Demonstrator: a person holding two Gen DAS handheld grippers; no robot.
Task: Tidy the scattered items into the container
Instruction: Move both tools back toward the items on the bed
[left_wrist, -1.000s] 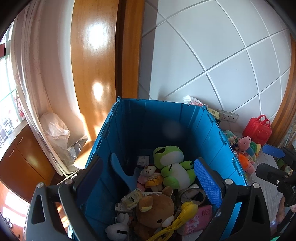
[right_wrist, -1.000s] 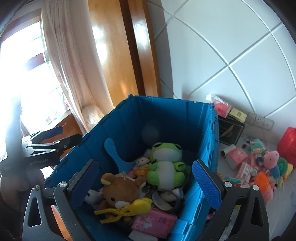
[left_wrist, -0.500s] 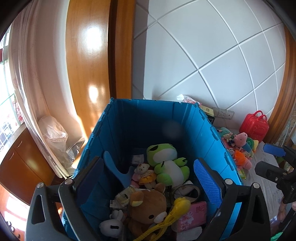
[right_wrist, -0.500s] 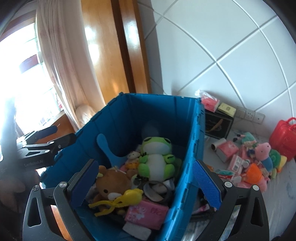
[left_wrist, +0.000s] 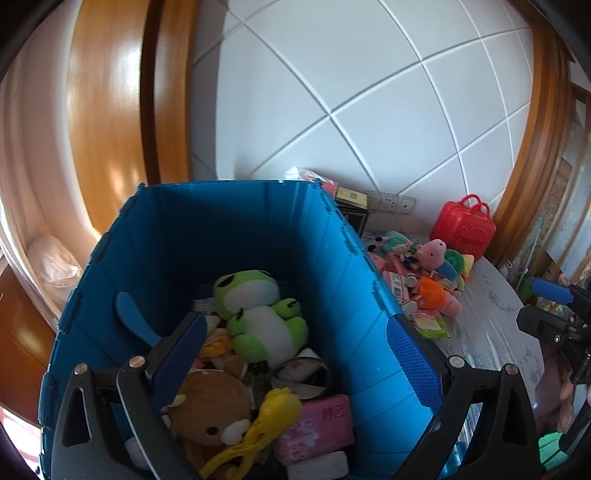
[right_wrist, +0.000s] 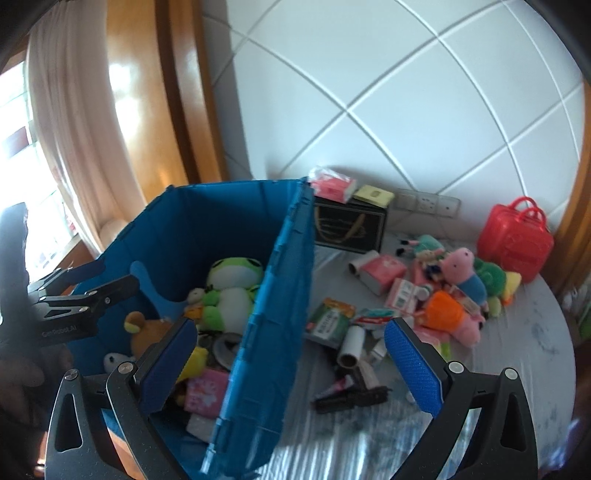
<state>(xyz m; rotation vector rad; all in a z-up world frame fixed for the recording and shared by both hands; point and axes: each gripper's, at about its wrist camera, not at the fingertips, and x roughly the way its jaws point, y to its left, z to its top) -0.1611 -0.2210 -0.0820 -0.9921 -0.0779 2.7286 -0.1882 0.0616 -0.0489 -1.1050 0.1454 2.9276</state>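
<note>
White diagonal-tiled wall behind; grey tabletop (right_wrist: 524, 332) carries the work. Blue crate (right_wrist: 273, 302) fills left-centre of the right wrist view, part filled: green frog plush (left_wrist: 258, 314), brown bear plush (left_wrist: 214, 410), yellow plastic toy (left_wrist: 266, 421), pink packet (left_wrist: 321, 424).

Loose items lie right of the crate, centre-right in frame: pink pig plush (right_wrist: 461, 269), orange plush (right_wrist: 447, 314), white roll (right_wrist: 351, 347), green packet (right_wrist: 328, 321), black clip (right_wrist: 351, 397). Red toy suitcase (right_wrist: 515, 238) sits at the far edge, upper right.

Right gripper (right_wrist: 288, 365): fingers spread wide, empty, straddling the crate's near wall. Left gripper (left_wrist: 295, 354): fingers wide, empty, over the crate interior.

Judged step: right gripper goes for the next loose item. Advice: clear the crate wall first, then swing right. Take the white roll or green packet, nearest and separable; approach across the roll's axis so it cannot roll out. Avoid the plush cluster until its neighbours are cleared.
</note>
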